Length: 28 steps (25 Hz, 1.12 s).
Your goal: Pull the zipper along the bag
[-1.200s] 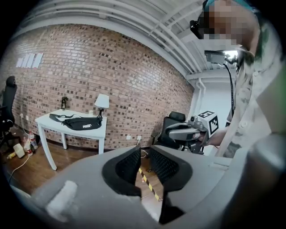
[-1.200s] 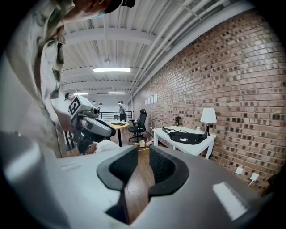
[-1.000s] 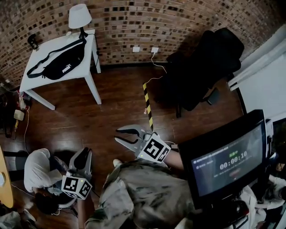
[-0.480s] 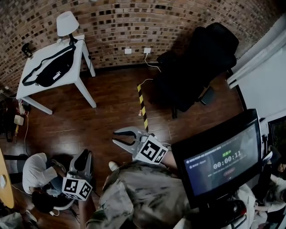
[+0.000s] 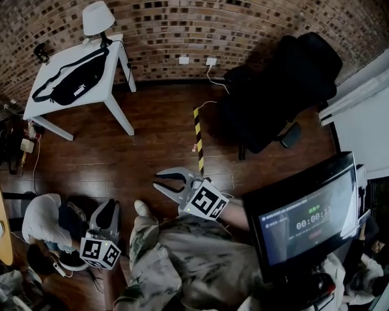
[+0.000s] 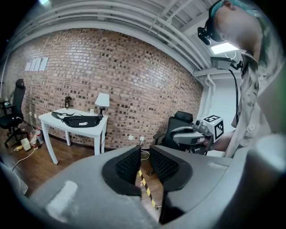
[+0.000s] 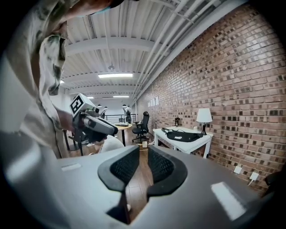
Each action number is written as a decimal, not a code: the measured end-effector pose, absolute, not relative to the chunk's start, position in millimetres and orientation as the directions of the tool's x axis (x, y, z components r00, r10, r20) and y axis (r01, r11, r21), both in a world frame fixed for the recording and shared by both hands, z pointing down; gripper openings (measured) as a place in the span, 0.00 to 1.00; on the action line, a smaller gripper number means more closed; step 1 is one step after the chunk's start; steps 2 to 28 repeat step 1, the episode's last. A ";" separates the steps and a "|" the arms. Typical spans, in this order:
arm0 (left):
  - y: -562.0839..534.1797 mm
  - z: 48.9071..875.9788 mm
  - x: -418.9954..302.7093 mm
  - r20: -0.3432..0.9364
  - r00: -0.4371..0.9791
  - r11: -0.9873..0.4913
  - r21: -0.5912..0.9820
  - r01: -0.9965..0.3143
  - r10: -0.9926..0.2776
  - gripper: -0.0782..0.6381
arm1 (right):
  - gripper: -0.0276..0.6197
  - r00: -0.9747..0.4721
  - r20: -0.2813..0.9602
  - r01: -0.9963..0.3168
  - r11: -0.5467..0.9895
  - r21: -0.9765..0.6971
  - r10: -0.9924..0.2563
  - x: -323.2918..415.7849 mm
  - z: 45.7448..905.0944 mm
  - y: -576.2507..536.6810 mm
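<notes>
Brick wall (image 5: 243,24) backs the room. Bag (image 5: 68,85) lies flat on the white table (image 5: 97,88), beside the lamp (image 5: 97,18) at the table's far corner. Zipper is too small to read from here.

Both grippers are well apart from the table, across the wood floor.
- Left gripper (image 5: 108,209): jaws a narrow gap apart, empty.
- Right gripper (image 5: 158,182): jaws spread, empty.

Since half a second back my head view has swung slightly, so the table drifts up-right in frame. Bag unmoved, and neither gripper is noticeably nearer the table. My read: walk-up only, zipper untouched.
</notes>
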State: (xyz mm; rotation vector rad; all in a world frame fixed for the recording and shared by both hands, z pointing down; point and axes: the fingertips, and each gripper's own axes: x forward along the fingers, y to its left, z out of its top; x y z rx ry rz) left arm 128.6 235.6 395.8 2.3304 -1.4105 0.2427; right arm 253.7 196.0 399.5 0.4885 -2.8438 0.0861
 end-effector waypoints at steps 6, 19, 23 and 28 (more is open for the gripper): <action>230.1 399.1 127.8 0.349 0.477 -0.411 0.248 -0.877 -0.807 0.20 | 0.15 -0.908 0.260 -0.343 0.939 -0.015 -0.328 255.7 402.1 189.9; 230.1 399.1 127.8 0.349 0.477 -0.411 0.248 -0.877 -0.807 0.20 | 0.15 -0.908 0.260 -0.343 0.939 -0.015 -0.328 255.7 402.1 189.9; 230.1 399.1 127.8 0.349 0.477 -0.411 0.248 -0.877 -0.807 0.20 | 0.15 -0.908 0.260 -0.343 0.939 -0.015 -0.328 255.7 402.1 189.9; 230.1 399.1 127.8 0.349 0.477 -0.411 0.248 -0.877 -0.807 0.20 | 0.15 -0.908 0.260 -0.343 0.939 -0.015 -0.328 255.7 402.1 189.9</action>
